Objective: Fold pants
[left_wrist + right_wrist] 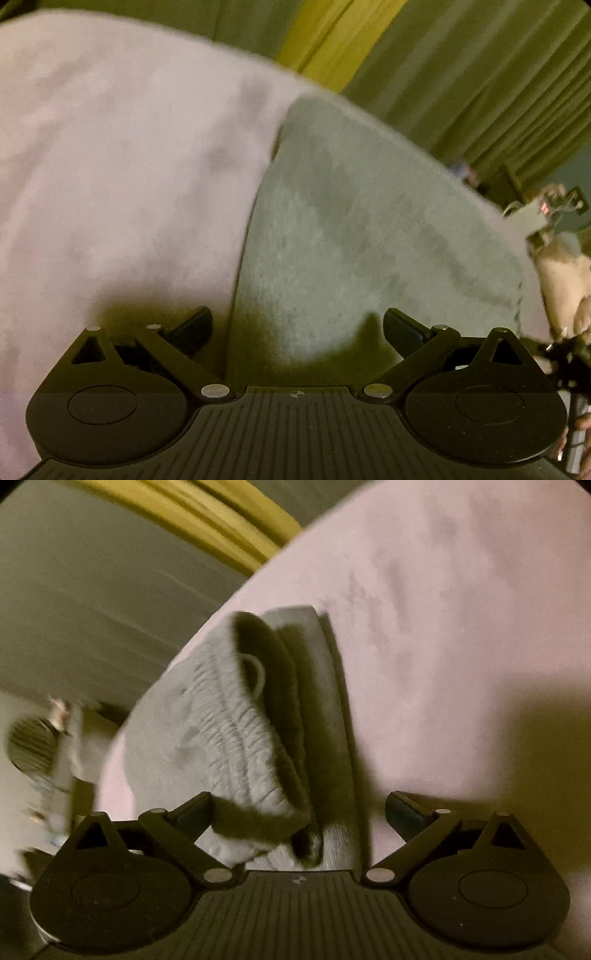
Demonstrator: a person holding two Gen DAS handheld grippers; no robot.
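Grey sweatpants (362, 229) lie folded on a pale pink sheet (110, 166). In the left wrist view they fill the middle and right, flat, with a straight folded edge on the left. My left gripper (297, 326) is open just above that edge, empty. In the right wrist view the pants (236, 731) show their ribbed elastic waistband and a drawstring loop (256, 675), folded over in layers. My right gripper (299, 808) is open, with the waistband end lying between its fingers, not clamped.
The pink sheet (461, 646) spreads to the right of the pants. Green and yellow curtains (461, 74) hang behind. The other gripper and the person's hand (561, 273) show at the right edge of the left wrist view.
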